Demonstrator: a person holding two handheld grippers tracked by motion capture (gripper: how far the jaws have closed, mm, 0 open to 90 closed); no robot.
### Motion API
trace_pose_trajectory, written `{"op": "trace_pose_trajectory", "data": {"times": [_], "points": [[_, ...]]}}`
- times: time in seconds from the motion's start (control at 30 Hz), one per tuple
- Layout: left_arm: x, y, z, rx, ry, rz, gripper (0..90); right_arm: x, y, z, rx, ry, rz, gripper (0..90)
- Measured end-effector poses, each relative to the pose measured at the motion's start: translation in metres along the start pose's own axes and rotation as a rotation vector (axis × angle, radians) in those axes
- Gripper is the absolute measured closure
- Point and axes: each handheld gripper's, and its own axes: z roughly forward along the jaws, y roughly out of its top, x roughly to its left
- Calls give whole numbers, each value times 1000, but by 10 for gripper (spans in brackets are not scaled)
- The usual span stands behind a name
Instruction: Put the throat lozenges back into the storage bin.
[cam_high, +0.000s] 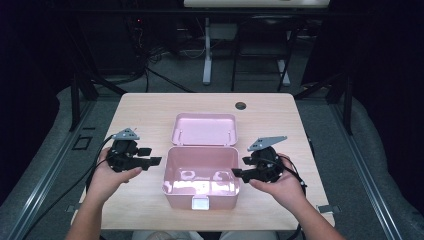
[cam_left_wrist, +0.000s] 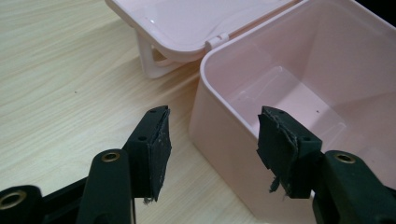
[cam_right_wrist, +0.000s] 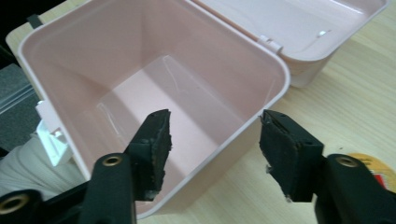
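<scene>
- High view: You sit at a light wooden table (cam_high: 150, 107) with a pink box (cam_high: 201, 177) in the middle, close to you.
- The box's lid (cam_high: 205, 129) is flipped open and lies flat on the table behind it, joined at the back edge. The box looks empty inside.
- A small white latch (cam_high: 200, 202) sits on the front wall of the box, on your side.
- Your left gripper (cam_high: 150, 156) is just beside the left wall of the box. Its tips point at the box and hold nothing.
- Your right gripper (cam_high: 239, 172) is at the right wall of the box, with its tips right by the rim. From here you cannot tell if it touches the rim.
- A dark round hole (cam_high: 241, 106) is in the table near the far edge.
- Left gripper view: Your jaws stand wide apart. The left wall of the pink box (cam_left_wrist: 219, 140) is between them, but the pads do not press on it. The lid (cam_left_wrist: 187, 23) lies farther back.
- Right gripper view: Your jaws are open too. The right wall of the pink box (cam_right_wrist: 233, 135) sits in the gap, and the pads are not squeezing it. One jaw hangs over the inside of the box and the other is outside, over the table.
</scene>
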Motion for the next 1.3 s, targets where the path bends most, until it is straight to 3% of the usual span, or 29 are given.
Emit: {"op": "trace_pose_trajectory", "data": {"times": [0.33, 0.57, 0.77, 1.03, 1.3], "points": [[0, 0, -5, -17, -6, -7, 425, -18, 16, -1, 70, -64, -9, 331], [-2, 1, -12, -27, -8, -6, 424, -37, 25, 1, 141, -85, 34, 288], [-2, 1, -14, -22, 0, -4, 423, -53, 28, 10, 209, -119, 37, 250], [-2, 1, -14, -24, 4, -5, 422, -81, 27, 26, 290, -164, 81, 195], [1, -1, -16, -21, 8, -10, 419, -99, 20, 45, 383, -198, 109, 158]]}}
